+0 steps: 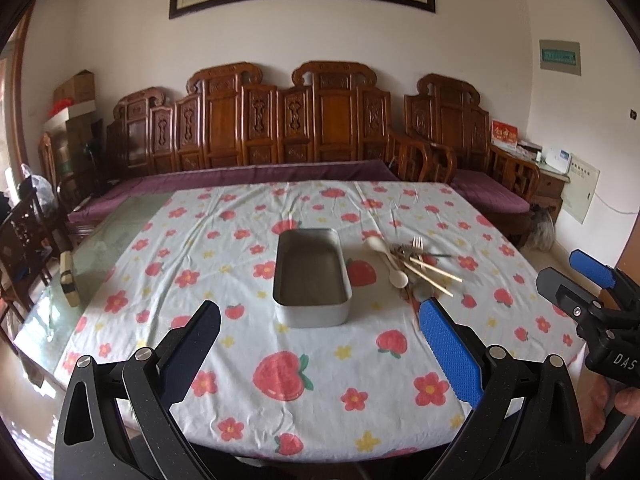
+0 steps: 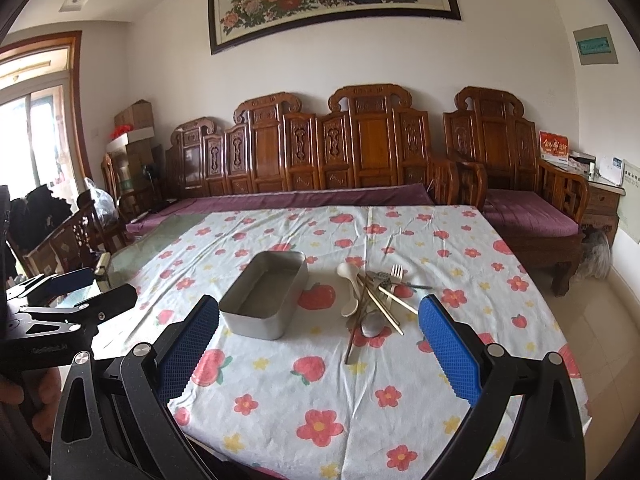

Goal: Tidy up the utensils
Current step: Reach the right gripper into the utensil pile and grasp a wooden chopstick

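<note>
An empty grey metal tin [image 1: 311,278] stands mid-table; it also shows in the right wrist view [image 2: 264,295]. Right of it lies a pile of utensils [image 1: 412,266]: white spoons, a fork, chopsticks, a metal spoon. The pile shows in the right wrist view [image 2: 376,300] too. My left gripper [image 1: 320,354] is open and empty, above the near part of the table, short of the tin. My right gripper [image 2: 318,354] is open and empty, short of the pile. The right gripper shows at the right edge of the left wrist view [image 1: 576,280]. The left gripper shows at the left edge of the right wrist view [image 2: 76,292].
The table wears a strawberry-and-flower cloth [image 1: 280,380] with bare glass at its left edge [image 1: 100,240]. A small block [image 1: 69,280] lies on the glass. A carved wooden bench [image 1: 280,128] with purple cushions runs behind. Chairs [image 1: 28,240] stand at the left.
</note>
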Demonstrator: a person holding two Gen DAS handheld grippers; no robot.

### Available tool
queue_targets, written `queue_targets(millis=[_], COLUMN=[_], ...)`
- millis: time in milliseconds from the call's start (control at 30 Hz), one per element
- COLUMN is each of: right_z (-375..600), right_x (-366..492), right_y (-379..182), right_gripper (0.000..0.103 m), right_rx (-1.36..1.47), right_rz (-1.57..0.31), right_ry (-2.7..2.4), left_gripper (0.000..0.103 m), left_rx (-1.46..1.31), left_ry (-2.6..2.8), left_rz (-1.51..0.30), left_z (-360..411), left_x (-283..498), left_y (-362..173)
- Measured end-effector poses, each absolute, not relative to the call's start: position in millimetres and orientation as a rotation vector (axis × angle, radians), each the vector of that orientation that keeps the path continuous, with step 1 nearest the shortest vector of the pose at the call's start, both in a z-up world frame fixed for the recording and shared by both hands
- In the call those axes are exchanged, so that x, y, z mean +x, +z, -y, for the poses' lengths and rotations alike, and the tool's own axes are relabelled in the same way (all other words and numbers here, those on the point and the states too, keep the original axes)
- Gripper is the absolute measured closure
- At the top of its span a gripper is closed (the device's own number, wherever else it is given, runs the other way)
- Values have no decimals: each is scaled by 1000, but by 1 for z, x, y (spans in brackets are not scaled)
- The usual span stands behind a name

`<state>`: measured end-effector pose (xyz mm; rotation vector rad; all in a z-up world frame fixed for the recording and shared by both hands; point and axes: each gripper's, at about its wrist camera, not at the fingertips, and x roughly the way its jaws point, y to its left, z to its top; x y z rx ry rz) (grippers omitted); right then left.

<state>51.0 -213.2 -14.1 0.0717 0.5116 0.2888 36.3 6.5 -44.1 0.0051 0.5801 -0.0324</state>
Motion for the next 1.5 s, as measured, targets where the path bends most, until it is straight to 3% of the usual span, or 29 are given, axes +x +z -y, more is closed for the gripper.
queue_targets(millis=[200, 533, 767, 933, 1033, 1500], right_z=[211, 235, 251, 248, 245, 240], right_x=[81, 165, 232, 267, 278, 285], right_y=[-41, -84, -128, -169, -190, -217], right_gripper=[4, 37, 50, 68, 73, 77], right_rx=[51, 14, -23, -81, -102, -181], right_rz=[-555, -646, -777, -871, -920, -1034], right_ry=[295, 258, 293, 361, 391, 420], left_gripper=[6, 6, 7, 11, 13, 23], left_rx=[12, 18, 29, 45, 49, 52], left_ry=[-75, -139, -176, -188, -190, -188], left_rz=[-628, -676, -713, -747, -773, -860], left_z=[-2, 9, 19, 29, 35, 60], left_x=[66, 120, 151, 170, 180, 206], left_y=[-62, -87, -102, -117, -124, -145])
